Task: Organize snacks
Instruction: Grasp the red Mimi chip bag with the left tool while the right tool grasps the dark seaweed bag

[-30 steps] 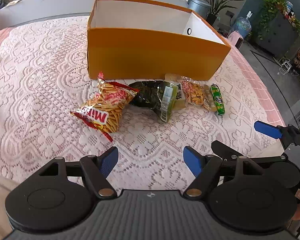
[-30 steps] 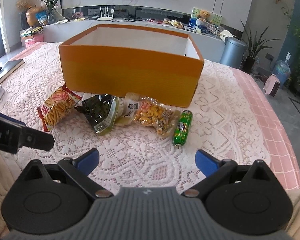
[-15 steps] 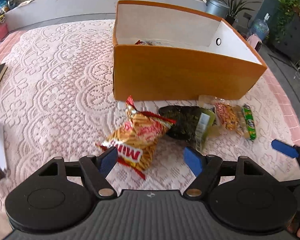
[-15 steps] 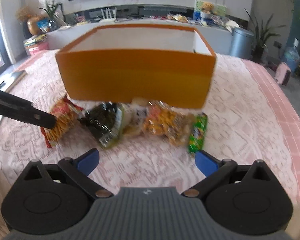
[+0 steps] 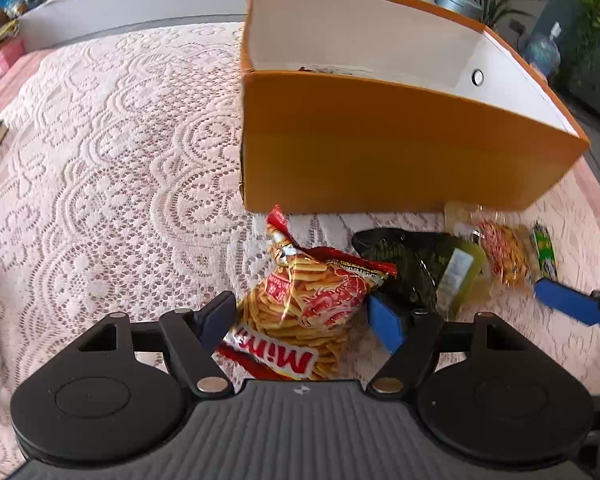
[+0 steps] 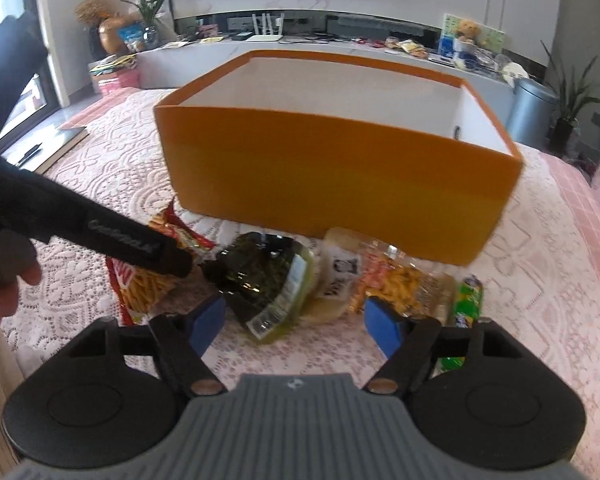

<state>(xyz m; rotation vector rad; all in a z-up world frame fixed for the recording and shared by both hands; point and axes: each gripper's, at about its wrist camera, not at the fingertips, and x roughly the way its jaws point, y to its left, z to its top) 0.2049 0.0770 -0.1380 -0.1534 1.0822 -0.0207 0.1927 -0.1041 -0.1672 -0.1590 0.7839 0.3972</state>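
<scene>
A red bag of stick snacks [image 5: 300,300] lies on the lace cloth in front of the orange box [image 5: 380,152]. My left gripper [image 5: 302,320] is open and straddles the bag's near end. To its right lie a dark green seaweed pack [image 5: 412,260], a clear bag of orange snacks [image 5: 504,252] and a green stick [image 5: 544,252]. In the right wrist view my right gripper [image 6: 296,324] hangs just before the seaweed pack [image 6: 260,280]; its jaws are closing, with the pack's near end between them, pads apart from it. The left gripper's black finger [image 6: 120,240] crosses over the red bag [image 6: 148,284].
The orange box [image 6: 332,176] is open on top with white inner walls and something small inside at its near wall [image 5: 320,69]. A pale packet [image 6: 340,272] lies beside the seaweed pack. A dark flat item [image 6: 56,140] rests at the table's far left. Pink table edge [image 6: 580,208] on the right.
Both grippers have come forward and down to the row of snacks. The left one now has the red bag between its fingers. The right jaws have narrowed around the seaweed pack.
</scene>
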